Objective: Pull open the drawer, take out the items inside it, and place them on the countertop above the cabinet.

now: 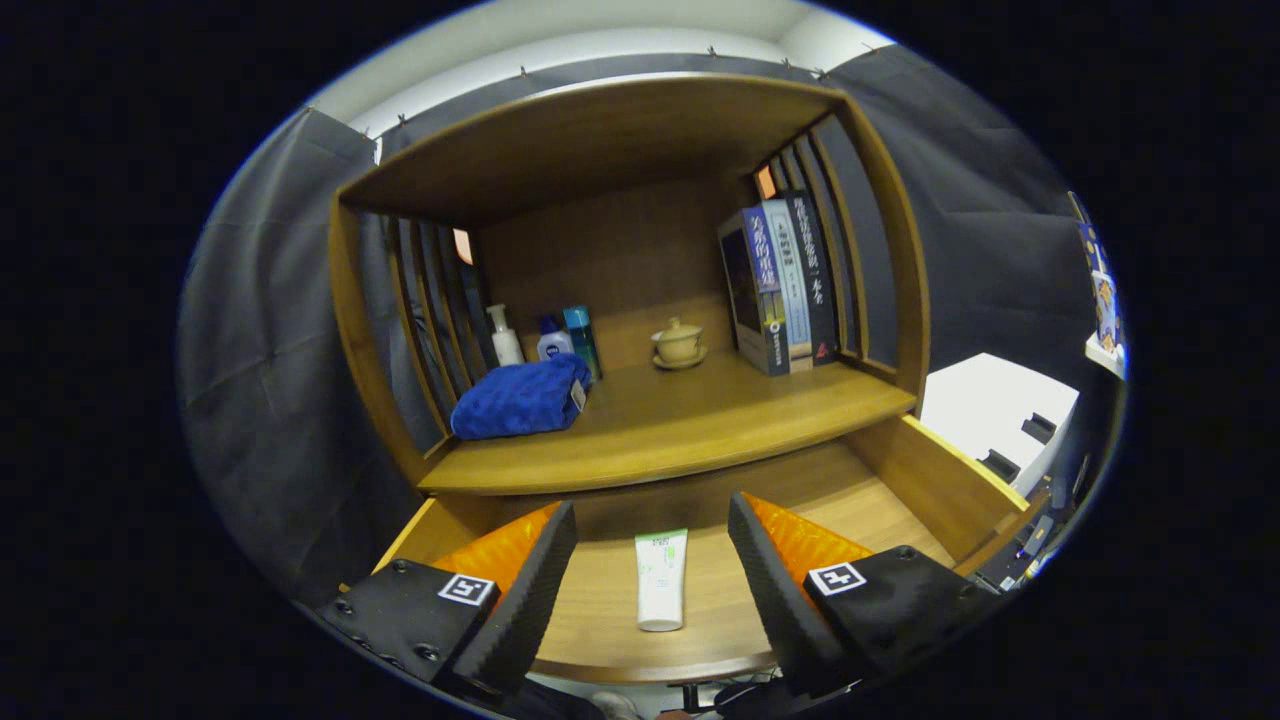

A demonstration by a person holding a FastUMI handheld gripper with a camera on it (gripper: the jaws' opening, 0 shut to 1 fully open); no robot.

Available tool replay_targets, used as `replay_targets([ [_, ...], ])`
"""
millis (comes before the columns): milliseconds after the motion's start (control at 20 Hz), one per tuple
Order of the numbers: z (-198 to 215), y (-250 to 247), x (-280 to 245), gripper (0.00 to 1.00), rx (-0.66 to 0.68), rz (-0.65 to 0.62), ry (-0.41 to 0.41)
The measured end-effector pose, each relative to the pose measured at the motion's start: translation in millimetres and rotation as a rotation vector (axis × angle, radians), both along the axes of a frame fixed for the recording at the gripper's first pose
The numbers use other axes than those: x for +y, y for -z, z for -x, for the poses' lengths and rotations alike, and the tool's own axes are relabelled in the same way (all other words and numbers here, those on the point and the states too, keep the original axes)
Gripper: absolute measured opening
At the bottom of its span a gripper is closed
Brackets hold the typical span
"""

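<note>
Between the two black-padded fingers (520,590) of the gripper (652,570), which stand wide apart and hold nothing, a white tube (661,580) with a green-printed label lies flat on the floor of the drawer (930,480). The drawer is pulled out, and the tube touches neither finger. Beyond it, the countertop (690,425) above the cabinet carries a folded blue towel (522,398) at the left. Behind the towel stand what look like three small bottles (545,340), though they are too small to tell apart surely. A lidded cup (679,343) on a saucer sits mid-shelf, and several upright books (780,290) lean against the slatted right side.
</note>
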State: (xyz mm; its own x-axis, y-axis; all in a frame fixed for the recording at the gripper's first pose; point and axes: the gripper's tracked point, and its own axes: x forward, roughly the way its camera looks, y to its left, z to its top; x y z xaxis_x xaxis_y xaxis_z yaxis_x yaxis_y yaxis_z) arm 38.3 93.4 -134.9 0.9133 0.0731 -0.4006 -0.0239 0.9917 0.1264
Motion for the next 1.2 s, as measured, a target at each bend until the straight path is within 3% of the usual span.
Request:
replay_targets([
  [400,-36,67,19,0.99,0.372,0.007,-0.064],
  [750,-30,122,4,0.99,0.622,0.176,-0.061],
  [950,-19,144,7,0.99,0.745,0.162,-0.053],
  [1200,-14,160,-3,0.71,0.824,0.179,-0.028],
])
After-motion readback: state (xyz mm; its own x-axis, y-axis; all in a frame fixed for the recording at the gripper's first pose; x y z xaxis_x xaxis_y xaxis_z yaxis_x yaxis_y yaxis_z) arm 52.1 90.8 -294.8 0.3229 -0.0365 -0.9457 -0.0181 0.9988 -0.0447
